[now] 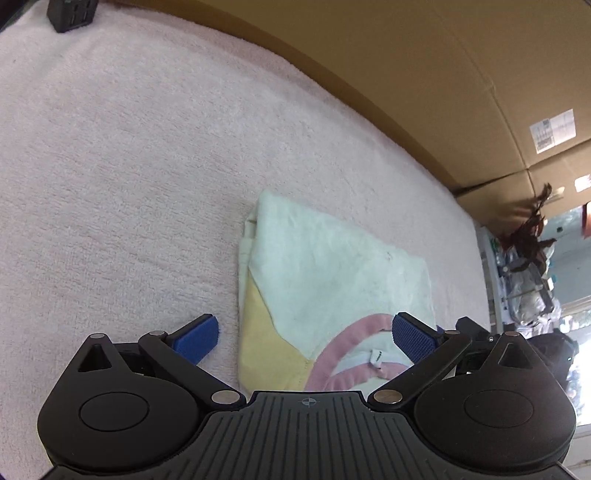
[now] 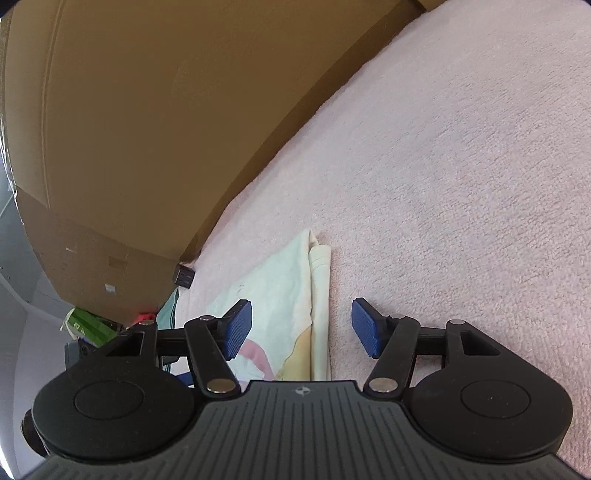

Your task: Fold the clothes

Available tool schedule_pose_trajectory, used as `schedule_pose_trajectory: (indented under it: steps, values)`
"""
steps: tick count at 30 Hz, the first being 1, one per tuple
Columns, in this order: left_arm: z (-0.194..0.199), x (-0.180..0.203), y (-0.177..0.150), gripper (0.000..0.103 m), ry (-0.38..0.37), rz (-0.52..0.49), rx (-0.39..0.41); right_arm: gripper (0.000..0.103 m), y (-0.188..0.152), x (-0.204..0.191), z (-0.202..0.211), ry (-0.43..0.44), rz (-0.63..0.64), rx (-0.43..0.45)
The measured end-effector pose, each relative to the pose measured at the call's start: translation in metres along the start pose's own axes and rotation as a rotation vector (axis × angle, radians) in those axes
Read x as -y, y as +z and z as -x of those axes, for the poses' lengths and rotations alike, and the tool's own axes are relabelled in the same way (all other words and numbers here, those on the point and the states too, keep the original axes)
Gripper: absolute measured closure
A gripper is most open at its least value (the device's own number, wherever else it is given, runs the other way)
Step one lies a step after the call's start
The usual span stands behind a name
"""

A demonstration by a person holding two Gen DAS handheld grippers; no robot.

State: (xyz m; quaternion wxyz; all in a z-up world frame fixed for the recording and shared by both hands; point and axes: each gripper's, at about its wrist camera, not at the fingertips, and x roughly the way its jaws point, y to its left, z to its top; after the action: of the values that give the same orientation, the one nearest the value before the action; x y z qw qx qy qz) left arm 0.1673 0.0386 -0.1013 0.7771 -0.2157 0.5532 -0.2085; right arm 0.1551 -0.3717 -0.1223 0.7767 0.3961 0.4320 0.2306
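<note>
A folded garment (image 1: pixel 332 288), pale mint with a yellow panel and a pink collar band, lies flat on the pink fleecy cover (image 1: pixel 129 166). My left gripper (image 1: pixel 304 338) hovers over the collar end, open wide, its blue pads spread to either side with nothing pressed between them. From the other side the same garment (image 2: pixel 280 295) shows its folded cream edge. Over that edge my right gripper (image 2: pixel 301 328) stands open, one blue pad above the cloth and the other above the bare cover (image 2: pixel 461 184). The right gripper (image 1: pixel 476 332) shows dark behind my left gripper's right pad.
Large cardboard boxes (image 1: pixel 424 74) wall off the far side of the cover. A small black box (image 1: pixel 72 14) sits in the far corner and appears again as a dark box (image 2: pixel 184 277) by the cardboard (image 2: pixel 129 110). Room clutter (image 1: pixel 528 266) lies beyond the right edge.
</note>
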Motion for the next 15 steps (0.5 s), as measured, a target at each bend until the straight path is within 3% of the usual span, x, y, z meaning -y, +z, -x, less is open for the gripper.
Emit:
schedule_pose_trajectory:
  steps: [3, 7, 9, 11, 14, 15]
  values:
    - [-0.001, 0.009, -0.003, 0.000, 0.061, -0.067, -0.018, 0.037, -0.002, -0.011, -0.006, -0.025, 0.036, -0.033]
    - [-0.002, 0.020, -0.009, 0.007, 0.138, -0.147, -0.027, 0.037, 0.000, -0.023, -0.019, -0.025, 0.077, -0.105]
    - [0.001, 0.020, -0.011, 0.017, 0.173, -0.175, -0.026, 0.037, 0.003, -0.028, -0.025, -0.034, 0.081, -0.124]
    - [0.002, 0.018, -0.008, 0.035, 0.197, -0.177, -0.030, 0.041, 0.007, -0.032, -0.030, -0.054, 0.090, -0.140]
    - [-0.004, 0.016, 0.000, 0.054, 0.210, -0.146, -0.045, 0.068, 0.008, -0.038, -0.035, -0.105, 0.115, -0.160]
    - [-0.005, 0.014, 0.002, 0.059, 0.207, -0.131, -0.051, 0.084, 0.009, -0.036, -0.034, -0.117, 0.114, -0.166]
